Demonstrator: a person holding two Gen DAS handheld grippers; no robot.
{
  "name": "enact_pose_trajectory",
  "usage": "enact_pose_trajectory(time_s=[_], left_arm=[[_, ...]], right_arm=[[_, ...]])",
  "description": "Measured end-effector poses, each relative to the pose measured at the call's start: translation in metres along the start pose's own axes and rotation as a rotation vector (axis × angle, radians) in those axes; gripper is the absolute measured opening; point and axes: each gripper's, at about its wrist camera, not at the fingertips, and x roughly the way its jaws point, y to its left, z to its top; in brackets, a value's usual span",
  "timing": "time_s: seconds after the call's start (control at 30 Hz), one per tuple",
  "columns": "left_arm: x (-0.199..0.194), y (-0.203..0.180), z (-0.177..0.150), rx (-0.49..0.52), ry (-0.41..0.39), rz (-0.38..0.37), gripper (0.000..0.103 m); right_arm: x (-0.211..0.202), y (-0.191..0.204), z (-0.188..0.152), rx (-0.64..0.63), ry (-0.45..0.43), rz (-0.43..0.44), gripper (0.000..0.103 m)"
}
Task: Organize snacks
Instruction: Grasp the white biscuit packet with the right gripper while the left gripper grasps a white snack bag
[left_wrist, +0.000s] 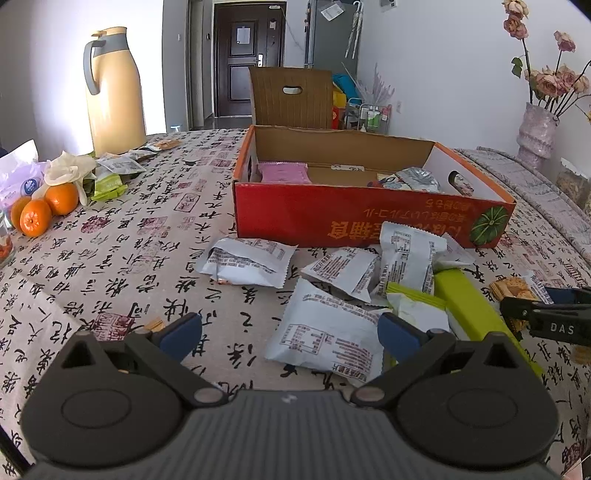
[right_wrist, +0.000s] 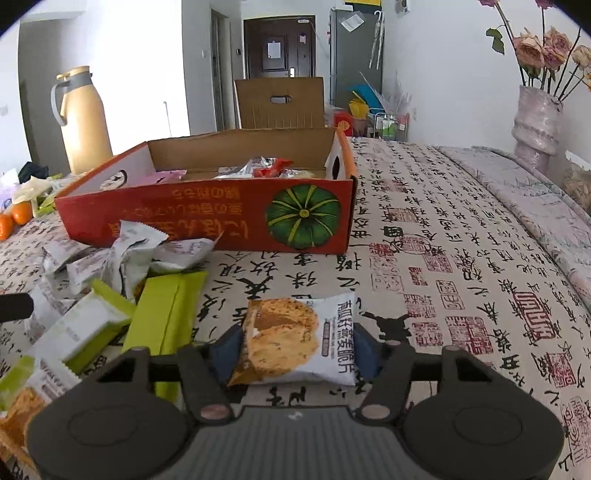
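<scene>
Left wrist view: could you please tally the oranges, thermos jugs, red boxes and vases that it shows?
Oranges: 3
Thermos jug: 1
Red box: 1
Vase: 1
Total: 6
</scene>
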Motion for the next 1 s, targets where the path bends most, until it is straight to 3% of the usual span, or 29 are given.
enact_pose_trajectory(time_s=[0.13,0.37,0.77,0.87,1.0], left_arm=[[0.001,-0.002,0.0,0.008,0.004,0.001,0.103],[0.006,-0.008,0.004,0.057,0.011,-0.004,0.103],[0.03,-0.015,0.005,0.103,0.077,-0.009,0.103],[0.032,-0.017,0.005,0.104,0.086,-0.011,0.099],[0.034,-0.018,0.004,0.11,0.097,-0.024,0.081]], right_arm=[[-0.006,-0.001,-0.004,-0.001,-0.019,-0.007,0.053],[-0.019,-0.005,-0.006,0.038,-0.079,-0.013,0.053],[-0.023,-0.016,-0.011,0.08,-0.089,-0.022,0.054],[-0.022,-0.015,-0.012,0.081,-0.087,-0.018,0.054],[-0.021,-0.014,-0.012,0.081,-0.084,-0.014,0.054]])
